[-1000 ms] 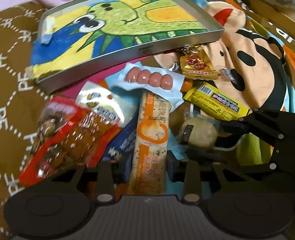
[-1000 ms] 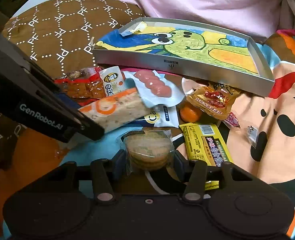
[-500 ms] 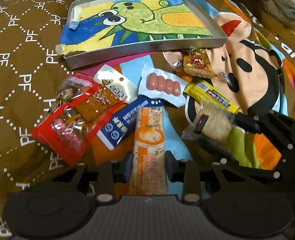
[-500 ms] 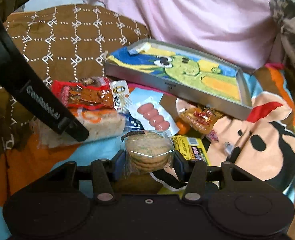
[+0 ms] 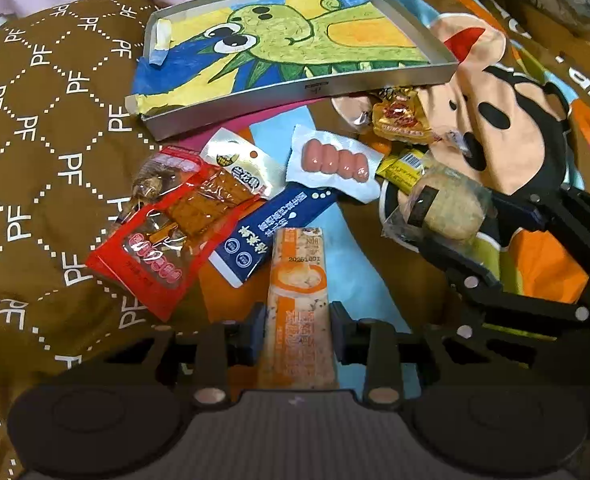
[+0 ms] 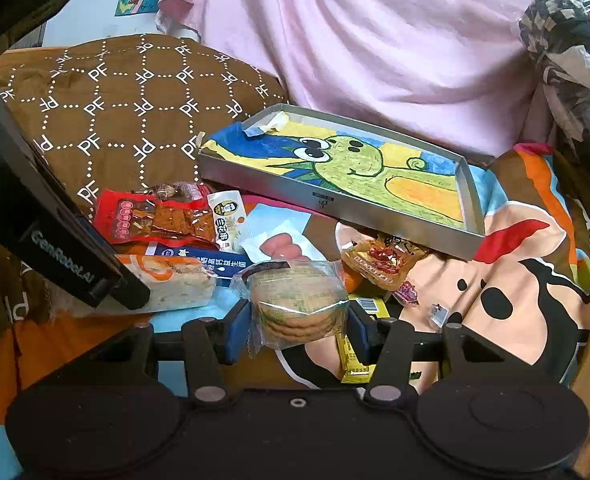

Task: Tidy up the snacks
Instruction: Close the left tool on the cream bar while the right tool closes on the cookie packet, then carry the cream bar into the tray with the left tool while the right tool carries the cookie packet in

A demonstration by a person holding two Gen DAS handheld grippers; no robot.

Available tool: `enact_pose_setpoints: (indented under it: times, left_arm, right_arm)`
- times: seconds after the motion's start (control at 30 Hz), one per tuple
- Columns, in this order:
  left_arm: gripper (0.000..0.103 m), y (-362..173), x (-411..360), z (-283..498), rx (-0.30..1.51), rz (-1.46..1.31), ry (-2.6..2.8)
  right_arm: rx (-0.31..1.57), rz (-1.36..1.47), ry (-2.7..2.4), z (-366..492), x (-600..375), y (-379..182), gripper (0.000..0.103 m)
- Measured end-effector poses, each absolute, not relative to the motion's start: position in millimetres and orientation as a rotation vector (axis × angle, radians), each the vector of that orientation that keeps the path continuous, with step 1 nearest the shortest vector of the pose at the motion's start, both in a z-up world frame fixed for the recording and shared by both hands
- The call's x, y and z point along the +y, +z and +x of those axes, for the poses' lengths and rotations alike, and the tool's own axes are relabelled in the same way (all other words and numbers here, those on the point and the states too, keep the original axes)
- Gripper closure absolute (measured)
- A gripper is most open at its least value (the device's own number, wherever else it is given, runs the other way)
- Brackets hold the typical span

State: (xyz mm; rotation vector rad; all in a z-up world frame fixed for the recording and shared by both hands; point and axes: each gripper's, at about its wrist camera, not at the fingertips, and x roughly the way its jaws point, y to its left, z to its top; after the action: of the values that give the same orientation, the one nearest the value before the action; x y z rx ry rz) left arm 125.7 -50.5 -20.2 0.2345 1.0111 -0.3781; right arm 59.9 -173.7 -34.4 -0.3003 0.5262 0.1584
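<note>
My left gripper is shut on a long orange snack bar and holds it above the bedspread. My right gripper is shut on a clear pack of round biscuits, also lifted; that pack shows at the right of the left wrist view. A silver tray lined with a dinosaur drawing lies behind the pile, also in the right wrist view. Loose on the bedspread lie a red packet, a blue packet, a sausage pack, a gold packet and a yellow bar.
A brown patterned pillow lies left of the tray. Pink cloth rises behind it. A cartoon-print bedspread lies under everything. A small white snack sachet rests by the red packet. A bundle in plastic sits far right.
Both grippers have risen and drawn back with their snacks held, so the pile and tray look smaller and farther. The loose packets have not moved.
</note>
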Motion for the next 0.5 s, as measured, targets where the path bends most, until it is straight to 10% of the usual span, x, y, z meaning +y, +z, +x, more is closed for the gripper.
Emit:
enact_pose_setpoints:
  times: [0.5]
  left_arm:
    - [0.067, -56, -64, 149, 1.070, 0.262, -0.412]
  right_arm:
    - [0.536, -0.297, 0.158, 64, -175, -39, 0.051]
